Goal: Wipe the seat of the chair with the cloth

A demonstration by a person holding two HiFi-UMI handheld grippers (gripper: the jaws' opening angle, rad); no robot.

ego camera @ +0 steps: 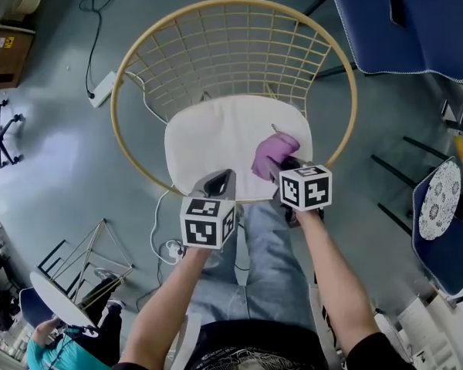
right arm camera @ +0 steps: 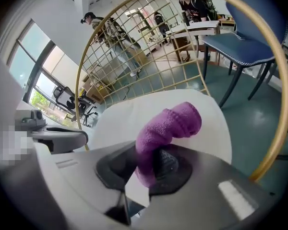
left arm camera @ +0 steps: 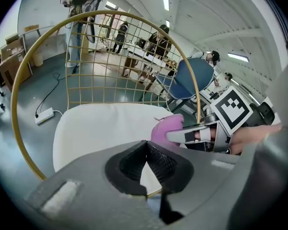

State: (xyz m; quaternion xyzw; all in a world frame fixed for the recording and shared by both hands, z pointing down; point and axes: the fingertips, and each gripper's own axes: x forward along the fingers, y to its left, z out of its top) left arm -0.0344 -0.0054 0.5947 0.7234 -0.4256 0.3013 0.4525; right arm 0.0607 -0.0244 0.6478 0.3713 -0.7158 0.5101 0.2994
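Note:
The chair has a gold wire frame and a white seat cushion. A purple cloth is clamped in my right gripper and hangs over the cushion's right front part; the same cloth rises bunched from the jaws in the right gripper view. My left gripper is shut with nothing in it, at the cushion's front edge. In the left gripper view the cloth and the right gripper lie to the right over the cushion.
A blue chair stands at the back right, another blue seat at the right. A power strip with cables lies on the floor left of the chair. A cardboard box is far left. People stand in the background.

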